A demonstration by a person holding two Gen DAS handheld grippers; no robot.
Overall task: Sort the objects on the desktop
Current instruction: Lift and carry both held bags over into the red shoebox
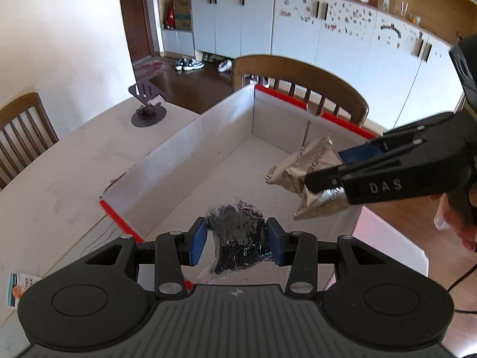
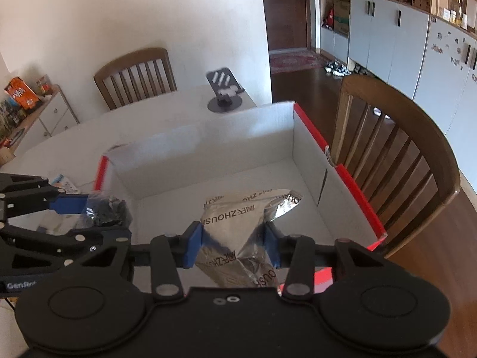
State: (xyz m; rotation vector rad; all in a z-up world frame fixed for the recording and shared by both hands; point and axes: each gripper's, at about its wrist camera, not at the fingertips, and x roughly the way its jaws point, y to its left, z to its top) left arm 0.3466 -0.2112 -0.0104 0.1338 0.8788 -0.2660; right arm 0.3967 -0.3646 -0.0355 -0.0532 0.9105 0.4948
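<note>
My left gripper (image 1: 237,240) is shut on a clear plastic bag of small black parts (image 1: 238,238) and holds it over the near end of an open cardboard box with red edges (image 1: 184,149). My right gripper (image 2: 234,244) is shut on a crumpled silver foil pouch (image 2: 247,217) and holds it above the box (image 2: 208,161) interior. The right gripper with the pouch (image 1: 310,176) shows at the right of the left wrist view. The left gripper with its bag (image 2: 104,208) shows at the left of the right wrist view.
The box sits on a white table (image 1: 59,179). A dark phone stand (image 1: 147,107) stands at the table's far end. Wooden chairs (image 1: 301,86) stand behind the box and at the table's left side (image 1: 23,131). A small printed packet (image 1: 21,288) lies on the table near left.
</note>
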